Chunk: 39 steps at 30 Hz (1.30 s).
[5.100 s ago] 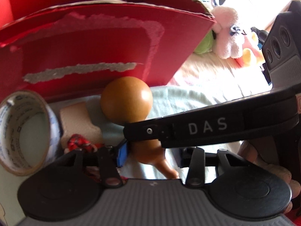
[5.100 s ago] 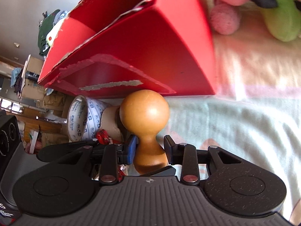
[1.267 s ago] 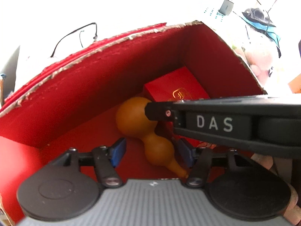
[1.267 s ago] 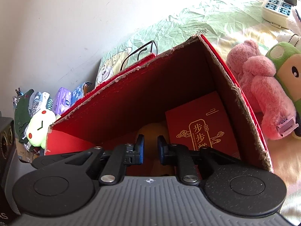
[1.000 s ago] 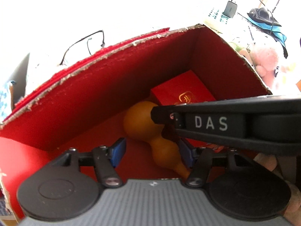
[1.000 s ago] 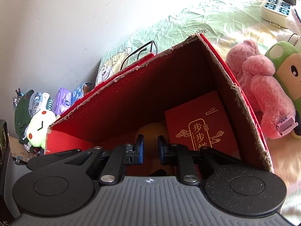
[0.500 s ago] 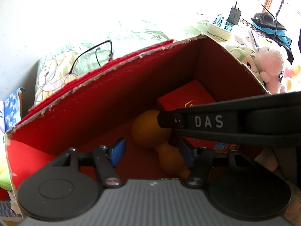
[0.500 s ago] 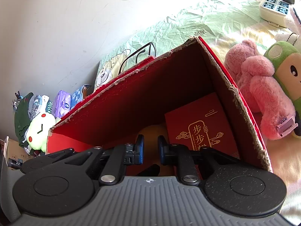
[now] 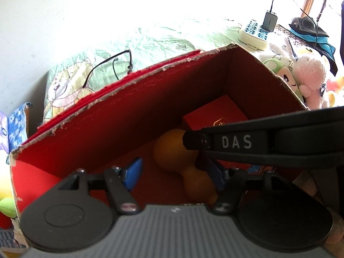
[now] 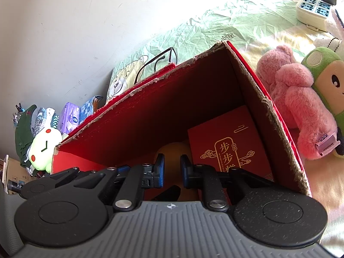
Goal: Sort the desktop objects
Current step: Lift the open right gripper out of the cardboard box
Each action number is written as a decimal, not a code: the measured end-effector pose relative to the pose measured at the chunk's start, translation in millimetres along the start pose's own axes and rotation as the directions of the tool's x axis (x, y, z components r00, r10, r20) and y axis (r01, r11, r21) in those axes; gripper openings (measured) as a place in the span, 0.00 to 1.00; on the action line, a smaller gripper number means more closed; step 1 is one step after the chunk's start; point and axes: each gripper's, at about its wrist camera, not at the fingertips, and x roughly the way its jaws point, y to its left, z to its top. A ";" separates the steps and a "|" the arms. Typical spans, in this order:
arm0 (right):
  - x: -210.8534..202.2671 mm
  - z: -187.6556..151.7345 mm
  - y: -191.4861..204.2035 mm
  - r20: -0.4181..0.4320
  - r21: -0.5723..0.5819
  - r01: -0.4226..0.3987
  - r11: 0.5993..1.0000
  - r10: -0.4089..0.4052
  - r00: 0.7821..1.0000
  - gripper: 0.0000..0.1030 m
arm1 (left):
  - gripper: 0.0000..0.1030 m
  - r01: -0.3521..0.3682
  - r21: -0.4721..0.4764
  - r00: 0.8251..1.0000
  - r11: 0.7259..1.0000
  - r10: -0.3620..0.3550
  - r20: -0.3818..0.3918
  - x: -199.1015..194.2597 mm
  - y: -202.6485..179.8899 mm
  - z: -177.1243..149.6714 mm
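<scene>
Red box (image 10: pixel 277 129): corrugated cardboard, matt red faces, brown rough edges torn ragged along the rim. Gourd (image 9: pixel 172 154): smooth, amber-brown, satin sheen, wood-like. Red booklet (image 10: pixel 228 146): smooth red card with glossy gold-foil print. Left gripper (image 9: pixel 174 172) and right gripper (image 10: pixel 172 169): matt black plastic arms with a fine speckled grain, ribbed grey plastic body, bright metal pivot screws, blue rubbery pads (image 10: pixel 160 167). Bedsheet (image 10: pixel 215 25): thin creased printed cloth. Pink plush toy (image 10: pixel 301 103): long fuzzy pile. Power strip (image 9: pixel 253 34): smooth cream plastic.
</scene>
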 end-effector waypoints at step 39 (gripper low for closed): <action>-90.0 -25.6 10.8 0.361 -0.066 0.097 0.993 -0.067 0.930 0.25 | 0.69 -0.117 -0.173 0.987 0.978 0.133 0.086 -46.4 7.9 -12.8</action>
